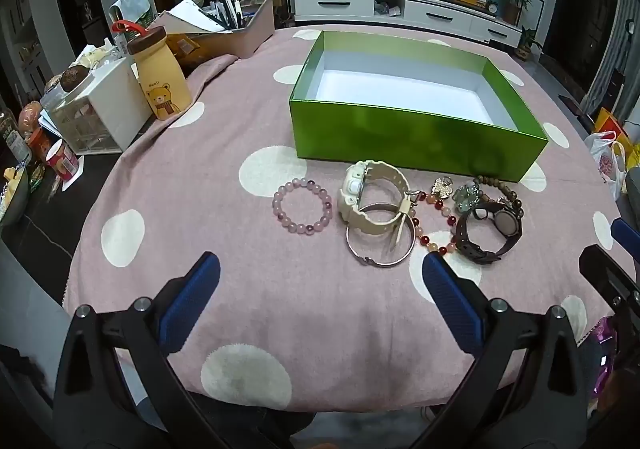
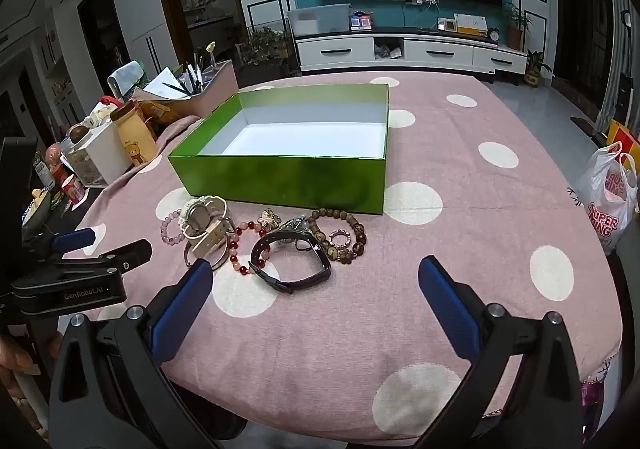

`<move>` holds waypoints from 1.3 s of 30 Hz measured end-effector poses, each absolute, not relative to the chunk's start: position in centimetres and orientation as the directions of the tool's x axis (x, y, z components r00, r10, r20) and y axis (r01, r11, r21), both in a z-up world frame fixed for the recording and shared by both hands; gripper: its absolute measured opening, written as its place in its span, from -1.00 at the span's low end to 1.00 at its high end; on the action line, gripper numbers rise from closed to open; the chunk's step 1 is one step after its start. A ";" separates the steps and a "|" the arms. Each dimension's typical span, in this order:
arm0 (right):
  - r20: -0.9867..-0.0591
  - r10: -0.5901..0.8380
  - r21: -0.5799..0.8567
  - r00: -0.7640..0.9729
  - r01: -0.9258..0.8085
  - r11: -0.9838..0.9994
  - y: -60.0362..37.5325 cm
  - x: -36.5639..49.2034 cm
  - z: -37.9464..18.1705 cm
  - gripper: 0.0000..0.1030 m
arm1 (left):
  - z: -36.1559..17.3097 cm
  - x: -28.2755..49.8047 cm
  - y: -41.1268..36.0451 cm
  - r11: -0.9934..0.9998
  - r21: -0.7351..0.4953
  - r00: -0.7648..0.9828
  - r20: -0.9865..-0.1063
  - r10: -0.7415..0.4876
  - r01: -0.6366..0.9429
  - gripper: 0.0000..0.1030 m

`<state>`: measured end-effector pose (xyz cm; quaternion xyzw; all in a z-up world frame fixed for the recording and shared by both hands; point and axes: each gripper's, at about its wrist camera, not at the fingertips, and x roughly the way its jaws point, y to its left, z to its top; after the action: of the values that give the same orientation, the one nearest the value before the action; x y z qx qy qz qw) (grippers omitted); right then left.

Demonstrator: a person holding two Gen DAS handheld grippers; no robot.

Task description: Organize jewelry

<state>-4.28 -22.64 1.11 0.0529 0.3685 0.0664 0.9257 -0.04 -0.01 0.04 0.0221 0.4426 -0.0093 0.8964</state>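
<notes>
An empty green box (image 1: 416,129) (image 2: 280,181) with a white inside stands on the pink dotted tablecloth. In front of it lies a row of jewelry: a pink bead bracelet (image 1: 302,206) (image 2: 170,228), a cream watch (image 1: 370,195) (image 2: 204,223), a silver bangle (image 1: 380,235), a red and peach bead bracelet (image 1: 434,223) (image 2: 244,249), a dark watch (image 1: 490,227) (image 2: 292,263) and a brown bead bracelet (image 2: 340,235). My left gripper (image 1: 320,261) is open, near side of the jewelry, holding nothing. My right gripper (image 2: 316,269) is open too, with nothing between its fingers.
At the left edge of the table stand a yellow bear bottle (image 1: 160,77) (image 2: 134,139), a white drawer box (image 1: 100,109), a pen holder (image 1: 248,25) and snack tubs. A white plastic bag (image 2: 608,197) hangs to the right. The tablecloth (image 1: 280,309) drops off at the near edge.
</notes>
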 end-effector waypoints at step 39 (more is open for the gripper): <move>-0.674 0.187 0.165 0.715 -0.101 0.981 -22.3 -4.6 1.2 0.97 | 0.4 -0.7 -0.5 0.998 0.041 0.615 -0.789 0.004 0.047 0.96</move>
<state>-4.60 -22.32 1.18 0.0584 0.3693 0.0777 0.9242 -0.67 -0.52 0.37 0.0288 0.4388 -0.0121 0.8981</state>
